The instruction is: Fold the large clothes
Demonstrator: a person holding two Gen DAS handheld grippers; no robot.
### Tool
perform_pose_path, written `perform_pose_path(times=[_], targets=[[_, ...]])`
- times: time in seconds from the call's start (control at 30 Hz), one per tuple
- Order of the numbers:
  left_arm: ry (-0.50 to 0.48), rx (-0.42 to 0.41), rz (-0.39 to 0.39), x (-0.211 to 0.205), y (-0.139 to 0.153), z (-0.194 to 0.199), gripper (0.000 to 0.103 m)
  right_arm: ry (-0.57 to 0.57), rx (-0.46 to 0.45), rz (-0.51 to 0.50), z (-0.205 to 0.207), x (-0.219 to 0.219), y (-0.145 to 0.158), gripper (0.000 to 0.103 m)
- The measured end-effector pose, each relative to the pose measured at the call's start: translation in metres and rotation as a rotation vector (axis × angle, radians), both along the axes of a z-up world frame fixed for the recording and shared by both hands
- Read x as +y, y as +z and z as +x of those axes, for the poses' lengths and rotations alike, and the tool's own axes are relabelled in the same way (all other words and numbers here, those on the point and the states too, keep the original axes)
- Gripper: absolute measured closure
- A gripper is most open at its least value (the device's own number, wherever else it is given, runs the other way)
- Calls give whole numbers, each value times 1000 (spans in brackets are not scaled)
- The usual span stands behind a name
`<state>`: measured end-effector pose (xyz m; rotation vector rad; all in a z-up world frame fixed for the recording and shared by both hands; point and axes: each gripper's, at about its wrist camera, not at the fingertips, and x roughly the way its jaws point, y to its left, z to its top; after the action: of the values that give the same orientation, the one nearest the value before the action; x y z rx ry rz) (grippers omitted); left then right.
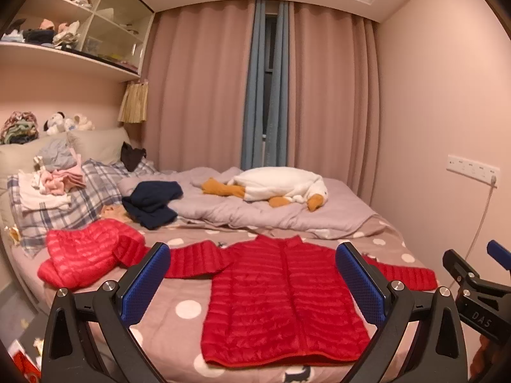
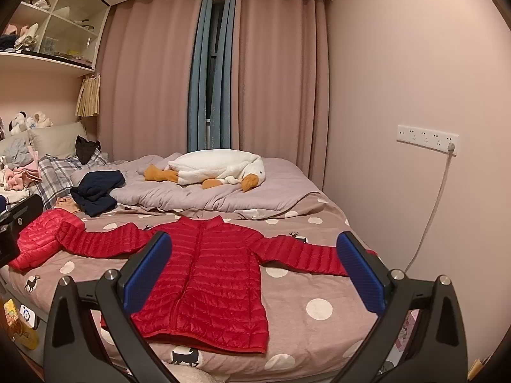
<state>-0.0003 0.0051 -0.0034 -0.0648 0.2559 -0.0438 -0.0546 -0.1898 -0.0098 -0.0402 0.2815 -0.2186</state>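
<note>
1. Red quilted puffer jacket (image 1: 284,300): spread flat, front up and zipped, on the polka-dot pink bed sheet (image 1: 179,328); collar away from both grippers, hem toward them, so its long axis runs straight ahead.
2. Left gripper (image 1: 252,284): blue-padded fingers spread wide, holding nothing, poised above the near edge of the bed. The jacket body lies directly ahead and below; one sleeve runs out past each fingertip.
3. Right gripper (image 2: 255,277): likewise spread and empty (its black frame also shows at the right margin of the left wrist view). The jacket body lies ahead and slightly to its left; the right-hand sleeve ends just behind its right finger.
4. Governing relation: the sleeves lie crosswise to the body axis, one to each side. By judgement, each gripper is nearer its own side's sleeve, so a first fold inward would fall to the same-side gripper; neither touches cloth yet.
5. Second red quilted garment (image 1: 83,255): crumpled, ahead and to the far left of the left gripper, touching or overlapping the left sleeve's cuff (which of the two cannot be told). It may snag that sleeve.
6. White plush goose (image 2: 217,169) and dark navy clothing heap (image 2: 95,194): farther ahead on the grey quilt, well apart from the jacket.
</note>
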Motion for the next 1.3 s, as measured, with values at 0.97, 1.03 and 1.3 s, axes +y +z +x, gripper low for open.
perform_pose_path(times=[0.97, 1.03, 1.3], targets=[[0, 5, -15, 7, 5, -4, 1, -33, 9, -34, -1, 6, -1, 0], [3, 10, -12, 8, 5, -2, 1, -48, 10, -37, 0, 6, -2, 0], [16, 19, -7, 8, 4, 0, 1, -40, 22, -44, 1, 7, -3, 0]])
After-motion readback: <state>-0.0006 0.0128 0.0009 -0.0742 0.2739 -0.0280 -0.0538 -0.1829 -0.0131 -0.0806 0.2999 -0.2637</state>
